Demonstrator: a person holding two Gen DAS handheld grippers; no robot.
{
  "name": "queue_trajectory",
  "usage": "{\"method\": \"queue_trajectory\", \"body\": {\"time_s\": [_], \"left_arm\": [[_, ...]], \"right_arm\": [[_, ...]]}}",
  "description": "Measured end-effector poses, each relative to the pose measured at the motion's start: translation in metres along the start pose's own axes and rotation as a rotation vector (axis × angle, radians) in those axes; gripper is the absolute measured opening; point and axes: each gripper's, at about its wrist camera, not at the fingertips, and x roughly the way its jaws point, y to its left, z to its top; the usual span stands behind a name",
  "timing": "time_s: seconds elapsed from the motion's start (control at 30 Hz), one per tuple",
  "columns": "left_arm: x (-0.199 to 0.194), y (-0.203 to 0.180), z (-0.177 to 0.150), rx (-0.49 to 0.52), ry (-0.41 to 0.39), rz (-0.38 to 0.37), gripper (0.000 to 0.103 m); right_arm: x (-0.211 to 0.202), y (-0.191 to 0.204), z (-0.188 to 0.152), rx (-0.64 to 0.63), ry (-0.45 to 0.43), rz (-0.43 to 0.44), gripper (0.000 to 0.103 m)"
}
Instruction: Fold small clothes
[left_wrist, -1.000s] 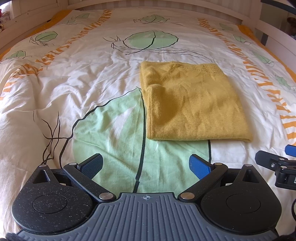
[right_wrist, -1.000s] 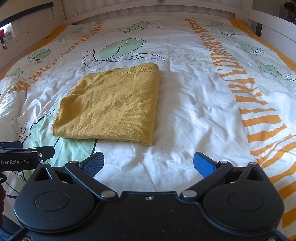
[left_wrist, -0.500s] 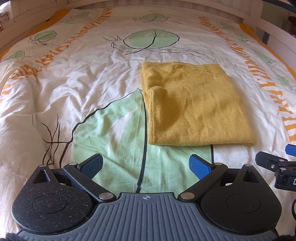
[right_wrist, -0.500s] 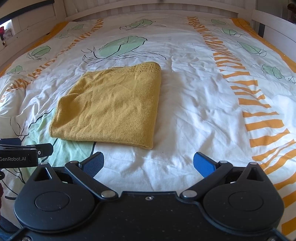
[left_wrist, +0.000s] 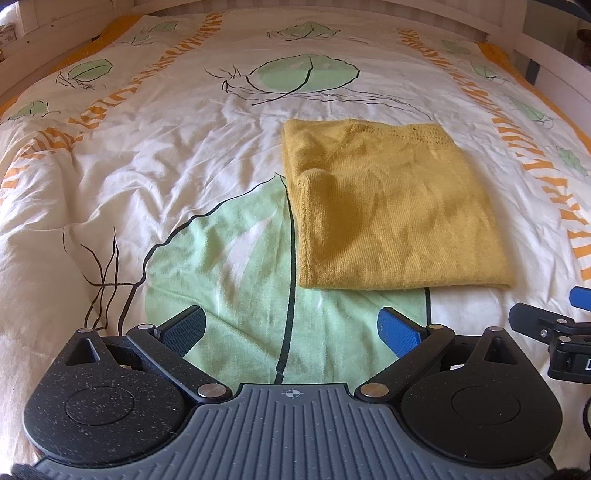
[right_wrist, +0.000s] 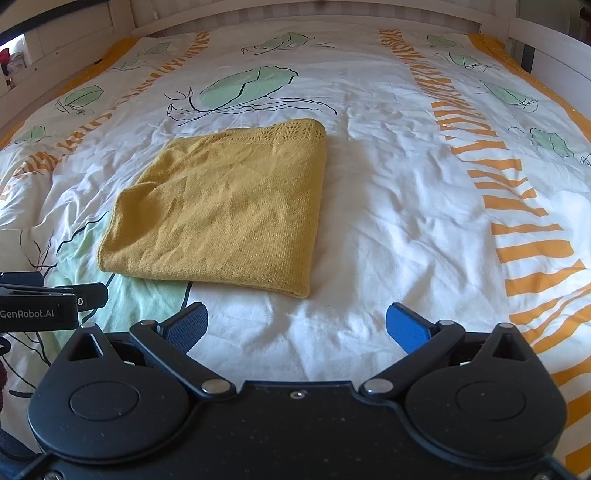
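Item: one yellow knit garment (left_wrist: 391, 210) (right_wrist: 225, 210), folded to a flat rectangle, lying on the bedspread (left_wrist: 155, 173) (right_wrist: 399, 206). Its near left corner overlaps the large green leaf print (left_wrist: 229, 266); an openwork band runs along its far edge. Inner layers of the fold are hidden; the kind of garment cannot be made out.

Claws: two. Left claw (left_wrist: 291, 328), fingers spread wide apart, empty, over the leaf print just short of the garment's near edge, not touching it. Right claw (right_wrist: 297, 326), fingers likewise spread wide, empty, over plain white bedspread just short of the garment's near right corner. Each appears only in part in the other's view, cut off at the frame edge.

Bed frame (right_wrist: 546, 62): one, white, bordering the bedspread beyond the garment; mostly cropped.

Person: hands out of view behind the claw bodies.
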Motion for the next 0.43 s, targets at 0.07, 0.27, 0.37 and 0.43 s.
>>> {"method": "queue_trajectory", "body": {"time_s": [0.07,0.27,0.37,0.43], "left_arm": [[0.0001,0.0002,-0.0002,-0.002,0.001,-0.001,0.101],[-0.0006,0.0005,-0.0012,-0.006,0.0,-0.001,0.1],[-0.0005,0.0004,-0.0014,-0.004,0.002,-0.001,0.1],[-0.0004,0.0002,-0.0019,-0.003,0.001,0.0,0.1]], "right_arm": [[0.0001,0.0,0.0001,0.0,0.001,0.0,0.102],[-0.0013,0.0012,-0.0018,0.001,-0.001,0.002,0.102],[-0.0016,0.0016,-0.0024,0.002,0.0,0.003,0.102],[-0.0016,0.002,-0.0033,0.004,0.002,0.005,0.102]]}}
